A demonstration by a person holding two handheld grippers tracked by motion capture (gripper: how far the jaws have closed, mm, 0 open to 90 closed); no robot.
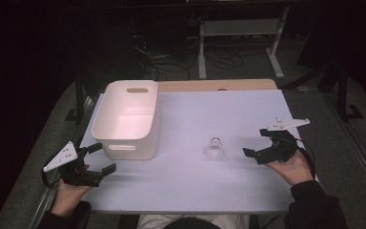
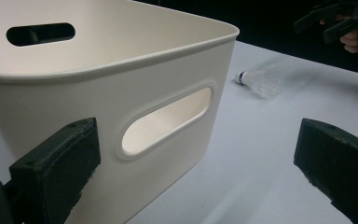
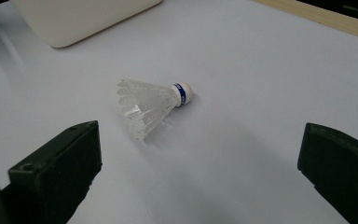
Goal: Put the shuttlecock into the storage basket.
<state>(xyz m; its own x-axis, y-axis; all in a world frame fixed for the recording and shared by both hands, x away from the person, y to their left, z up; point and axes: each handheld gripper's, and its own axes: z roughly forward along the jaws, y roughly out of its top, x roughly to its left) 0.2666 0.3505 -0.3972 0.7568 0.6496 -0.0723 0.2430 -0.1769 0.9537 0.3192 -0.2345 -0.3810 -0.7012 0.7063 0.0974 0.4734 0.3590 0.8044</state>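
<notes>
shuttlecock (image 1: 215, 150) on its side beside white bin (image 1: 128, 119); both hand-held grippers, left (image 1: 97, 159) and right (image 1: 257, 144), seemingly agape, empty

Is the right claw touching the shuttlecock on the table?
Apart. In the right gripper view the shuttlecock lies on bare table beyond the open right claw, clear of both jaws.

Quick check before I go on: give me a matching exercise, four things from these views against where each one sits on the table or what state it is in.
Things:
1. white bin
2. shuttlecock
3. left hand-held gripper
4. right hand-held gripper

Places or states:
A. lying on its side on the bare table, mid-table
B. open, at the table's right side, aimed at the shuttlecock
C. standing at the far left of the table, nothing visible inside
D. open, at the near left edge, facing the bin's handle slot

Pairs: 1-C, 2-A, 3-D, 4-B
</notes>
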